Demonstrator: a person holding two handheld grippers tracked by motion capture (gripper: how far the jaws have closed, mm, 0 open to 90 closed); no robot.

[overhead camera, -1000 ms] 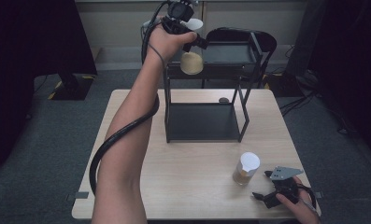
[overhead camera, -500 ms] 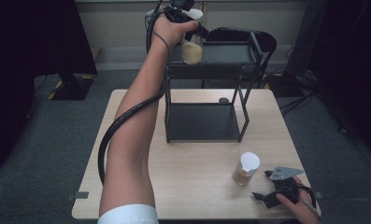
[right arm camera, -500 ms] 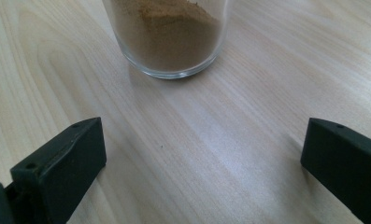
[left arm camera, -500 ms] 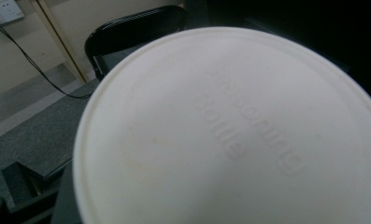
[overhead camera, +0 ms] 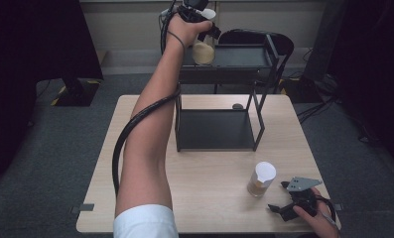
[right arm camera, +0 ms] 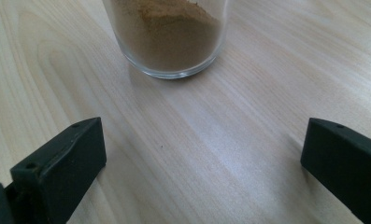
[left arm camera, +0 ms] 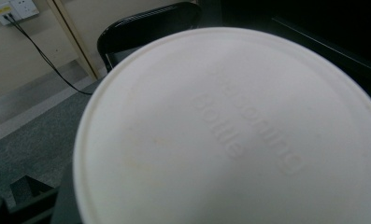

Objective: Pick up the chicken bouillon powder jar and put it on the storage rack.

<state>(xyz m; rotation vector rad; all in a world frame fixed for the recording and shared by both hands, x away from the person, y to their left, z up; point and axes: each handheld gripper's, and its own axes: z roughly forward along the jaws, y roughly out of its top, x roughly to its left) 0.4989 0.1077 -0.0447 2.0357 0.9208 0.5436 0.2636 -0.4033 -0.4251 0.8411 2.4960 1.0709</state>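
From above, the left gripper [overhead camera: 200,20] grasps a jar [overhead camera: 203,49] over the rack's [overhead camera: 224,79] top shelf, by its left edge. Left gripper view: the jar's white lid [left arm camera: 230,135] up close. Right gripper view: fingers [right arm camera: 57,168] released near the second jar [right arm camera: 167,35] by the counter's [right arm camera: 248,121] front right corner.

White short sleeve [overhead camera: 145,220], black tongs [right arm camera: 197,163] with grey three-cornered plate [overhead camera: 302,184], thick black cable [overhead camera: 135,124].
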